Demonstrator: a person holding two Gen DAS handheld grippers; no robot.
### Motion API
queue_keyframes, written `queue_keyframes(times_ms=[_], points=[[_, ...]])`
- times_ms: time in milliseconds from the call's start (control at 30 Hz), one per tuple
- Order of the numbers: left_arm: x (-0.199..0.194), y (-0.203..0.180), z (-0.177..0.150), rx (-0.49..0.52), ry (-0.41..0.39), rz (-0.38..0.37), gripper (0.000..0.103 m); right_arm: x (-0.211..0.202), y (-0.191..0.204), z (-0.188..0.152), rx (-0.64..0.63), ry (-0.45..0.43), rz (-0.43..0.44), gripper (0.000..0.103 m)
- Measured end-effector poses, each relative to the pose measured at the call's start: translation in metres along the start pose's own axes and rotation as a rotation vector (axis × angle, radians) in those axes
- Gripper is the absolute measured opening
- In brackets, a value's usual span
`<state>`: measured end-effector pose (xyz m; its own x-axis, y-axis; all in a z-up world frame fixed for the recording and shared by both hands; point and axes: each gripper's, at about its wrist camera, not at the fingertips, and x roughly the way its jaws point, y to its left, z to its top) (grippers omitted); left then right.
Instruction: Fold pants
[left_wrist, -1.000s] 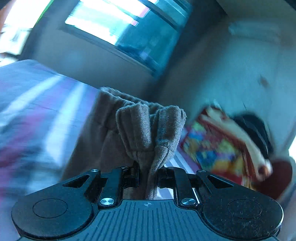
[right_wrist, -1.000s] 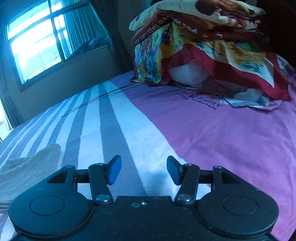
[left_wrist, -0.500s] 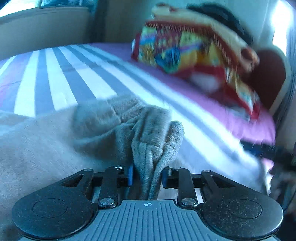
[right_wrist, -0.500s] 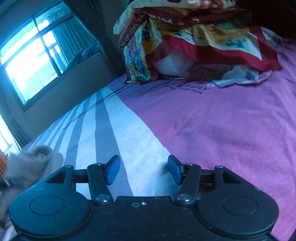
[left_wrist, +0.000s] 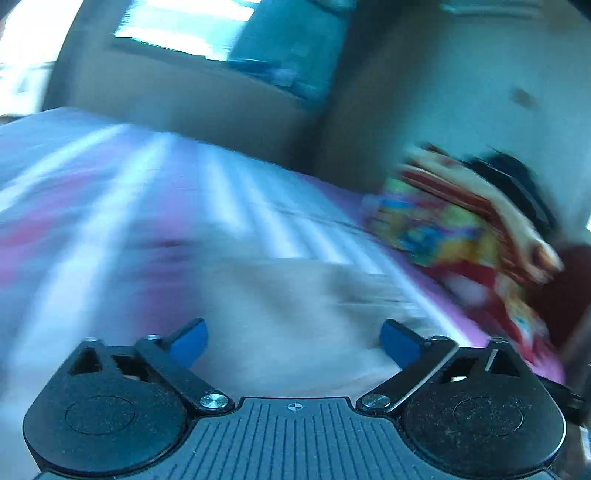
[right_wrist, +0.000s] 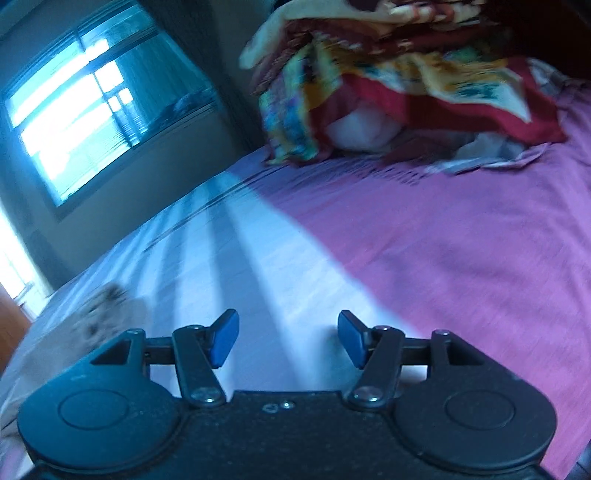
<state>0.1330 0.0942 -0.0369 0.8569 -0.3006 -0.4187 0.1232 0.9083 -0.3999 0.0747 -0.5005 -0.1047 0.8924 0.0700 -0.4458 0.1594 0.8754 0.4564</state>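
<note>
- Beige fabric, the pants (left_wrist: 295, 295), lies on the bed just ahead of my left gripper (left_wrist: 293, 341), spread flat beyond the blue fingertips (left_wrist: 190, 338); nothing sits between them, and the jaws stand wide apart.
- From the right wrist view the same pants (right_wrist: 99, 314) show as a pale lump towards the bed's left edge, off to the left of my right gripper (right_wrist: 288, 338) and apart from it.
- My right gripper is also spread, its pads empty, hovering over the striped part of the sheet.
- Motion blur smears almost everything in the left wrist view, so I cannot make out the pants' outline, how many layers they lie in, or which end faces me.
- In the right wrist view the pants are blurred too and partly hidden behind the gripper body at the lower left.
- I see the bed sheet (right_wrist: 443, 240) as purple on its right side, with white and grey-blue stripes (right_wrist: 240, 258) running lengthwise on the left.
- At the bed's far end sits a heap of colourful bedding (right_wrist: 388, 74), red, yellow and cream, over something white.
- A bright window (right_wrist: 85, 122) is set in the wall beyond the bed's left side, with a dark curtain hanging next to it.
</note>
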Motion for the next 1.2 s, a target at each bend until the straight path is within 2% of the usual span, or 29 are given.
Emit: queue_keyframes(times_ms=[100,200,267,400,600,733,800,833,867,933,1033,1100,1167,1200], points=[[-0.017,0.026,-0.023,-0.021,0.047,0.058,0.081,-0.007,0.031,-0.009,-0.018,0.031,0.106,0.059],[-0.012,0.023,-0.039,0.053,0.093,0.062,0.081,0.005,0.067,-0.013,0.008,0.089,0.219,0.059],[0.001,0.018,-0.044,0.107,0.115,0.097,0.081,0.014,0.09,-0.014,0.038,0.12,0.278,0.064],[0.015,0.023,-0.041,0.131,0.096,0.156,0.081,0.034,0.128,-0.015,0.076,0.178,0.338,0.066],[0.019,0.007,-0.037,0.235,0.014,0.163,0.079,0.067,0.151,-0.021,0.099,0.282,0.304,0.066],[0.027,0.029,-0.041,0.098,0.051,0.13,0.079,0.089,0.152,-0.031,0.166,0.325,0.281,0.066],[0.028,0.034,-0.042,0.071,0.046,0.116,0.078,0.102,0.157,-0.031,0.19,0.346,0.245,0.067],[0.028,0.035,-0.043,0.07,0.039,0.117,0.076,0.103,0.162,-0.03,0.185,0.352,0.227,0.06],[0.027,0.036,-0.044,0.067,0.031,0.12,0.074,0.105,0.171,-0.026,0.156,0.357,0.209,0.042],[0.024,0.039,-0.049,0.039,0.007,0.124,0.068,0.091,0.194,-0.015,0.047,0.297,0.243,0.038],[0.022,0.042,-0.051,0.012,-0.009,0.119,0.068,0.048,0.216,0.0,-0.063,0.134,0.407,0.037],[0.024,0.043,-0.052,0.007,-0.002,0.117,0.068,0.029,0.221,-0.001,-0.12,0.07,0.46,0.037],[0.026,0.044,-0.052,0.002,0.007,0.111,0.068,0.031,0.207,-0.011,-0.102,0.072,0.417,0.037],[0.028,0.045,-0.05,0.009,0.013,0.112,0.069,0.046,0.194,-0.02,-0.057,0.128,0.343,0.037]])
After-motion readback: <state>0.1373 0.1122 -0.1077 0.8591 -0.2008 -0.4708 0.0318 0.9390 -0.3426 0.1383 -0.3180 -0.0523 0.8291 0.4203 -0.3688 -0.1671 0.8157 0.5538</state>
